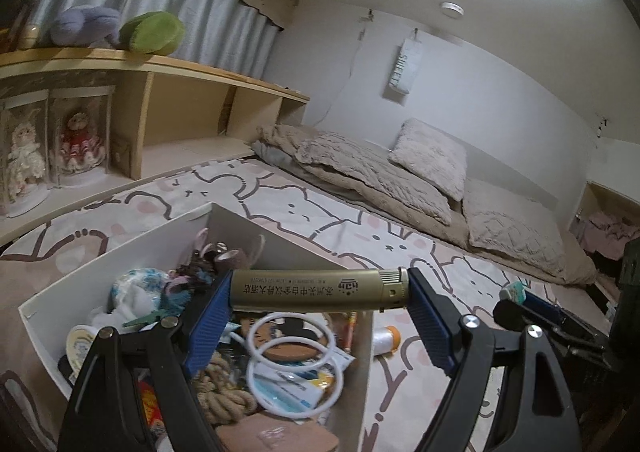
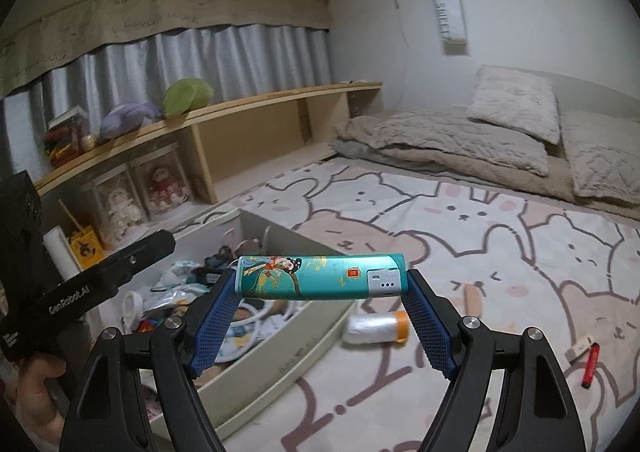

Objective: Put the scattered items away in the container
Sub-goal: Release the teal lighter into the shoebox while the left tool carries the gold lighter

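My left gripper (image 1: 320,290) is shut endwise on a gold lighter (image 1: 320,289) and holds it level over the white box (image 1: 120,244), which is full of small items. In the right wrist view my right gripper (image 2: 322,284) is shut endwise on a teal lighter (image 2: 320,278) with a painted figure, above the box's (image 2: 280,352) near corner. A clear roll with an orange end (image 2: 378,326) lies on the rabbit-print sheet beside the box; the same roll (image 1: 386,340) shows in the left view. A red lighter (image 2: 592,366) and a small white card (image 2: 582,348) lie at far right.
White rings (image 1: 292,348), coiled rope (image 1: 224,392) and packets fill the box. A wooden shelf (image 2: 240,111) with plush toys and boxed dolls (image 1: 80,143) runs along the left. Folded bedding and pillows (image 2: 516,103) lie at the back. A hand (image 2: 36,392) holds the left gripper's body.
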